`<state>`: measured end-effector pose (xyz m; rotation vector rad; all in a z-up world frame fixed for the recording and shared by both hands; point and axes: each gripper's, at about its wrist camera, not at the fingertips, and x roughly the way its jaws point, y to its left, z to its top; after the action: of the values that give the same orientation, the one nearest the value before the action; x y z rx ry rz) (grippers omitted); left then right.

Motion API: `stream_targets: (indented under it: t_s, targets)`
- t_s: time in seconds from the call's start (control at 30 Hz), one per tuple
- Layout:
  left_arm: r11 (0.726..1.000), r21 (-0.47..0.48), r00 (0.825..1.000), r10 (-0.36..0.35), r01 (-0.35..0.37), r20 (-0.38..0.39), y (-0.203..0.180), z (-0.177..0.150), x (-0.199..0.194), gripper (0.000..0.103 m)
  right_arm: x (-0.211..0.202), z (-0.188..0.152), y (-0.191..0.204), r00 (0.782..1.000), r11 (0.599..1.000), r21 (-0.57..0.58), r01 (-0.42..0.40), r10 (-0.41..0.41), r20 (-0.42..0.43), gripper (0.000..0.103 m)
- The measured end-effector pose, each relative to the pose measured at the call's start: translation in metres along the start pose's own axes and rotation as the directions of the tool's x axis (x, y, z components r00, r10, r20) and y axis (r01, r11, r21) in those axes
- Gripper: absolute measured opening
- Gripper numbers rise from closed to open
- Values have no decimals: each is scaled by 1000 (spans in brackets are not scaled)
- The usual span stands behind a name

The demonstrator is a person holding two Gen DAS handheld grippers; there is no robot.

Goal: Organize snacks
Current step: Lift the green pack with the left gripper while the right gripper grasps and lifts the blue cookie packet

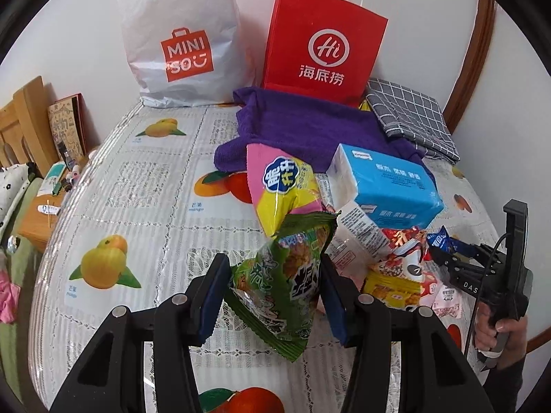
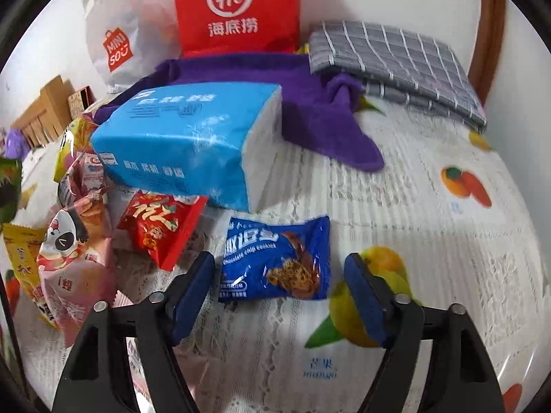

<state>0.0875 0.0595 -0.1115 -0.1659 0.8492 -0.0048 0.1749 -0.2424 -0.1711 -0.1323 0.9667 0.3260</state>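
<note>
My left gripper (image 1: 272, 292) is shut on a green snack bag (image 1: 282, 285) and holds it above the fruit-print tablecloth (image 1: 144, 199). Behind it lie a pink-and-yellow snack bag (image 1: 279, 189) and a heap of small packets (image 1: 399, 268). My right gripper (image 2: 280, 292) is open, its pads on either side of a blue chocolate chip cookie packet (image 2: 279, 261) lying flat on the cloth. It also shows at the right edge of the left wrist view (image 1: 447, 254). A red packet (image 2: 158, 223) and a pink packet (image 2: 75, 261) lie left of the cookies.
A blue tissue pack (image 2: 186, 151) lies behind the snacks. A purple towel (image 1: 303, 127), a grey checked cloth (image 1: 409, 117), a red paper bag (image 1: 323, 41) and a white MINISO bag (image 1: 182, 41) stand at the back by the wall. A wooden bedside table (image 1: 38, 223) is at left.
</note>
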Motion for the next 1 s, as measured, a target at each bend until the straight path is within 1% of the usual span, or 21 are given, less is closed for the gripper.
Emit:
stream_targets:
  t_s: [0.03, 0.1, 0.27, 0.33, 0.53, 0.67, 0.8, 0.93, 1.0]
  targets:
    - [1000, 3, 1000, 1, -1, 3, -2, 2, -2, 49, -3, 2, 1, 1000, 1000, -10, -6, 6, -10, 51]
    - [1000, 11, 1000, 0, 0, 10, -6, 7, -6, 49, -8, 3, 2, 1000, 1000, -18, -8, 8, -3, 51]
    - [999, 34, 999, -23, 23, 24, -20, 20, -13, 49, -42, 11, 3, 998, 999, -37, -13, 15, 62, 51]
    - [998, 43, 998, -53, 52, 25, -28, 26, -15, 49, -60, 16, 3, 995, 999, -32, -33, 36, 93, 51]
    - [992, 77, 994, -103, 100, 32, -52, 44, -15, 49, -104, 35, 8, 981, 998, -28, -51, 55, 188, 51]
    - [989, 95, 993, -115, 112, 32, -63, 58, -9, 49, -123, 50, 16, 967, 997, -49, -66, 76, 244, 52]
    - [988, 94, 992, -125, 122, 24, -69, 75, -1, 49, -130, 73, 21, 961, 995, -62, -73, 86, 262, 52]
    - [989, 104, 994, -105, 101, 31, -74, 93, 3, 49, -126, 95, 21, 960, 996, -64, -57, 72, 271, 52]
    - [989, 109, 994, -101, 97, 35, -75, 103, 4, 49, -122, 107, 19, 959, 996, -59, -63, 77, 274, 52]
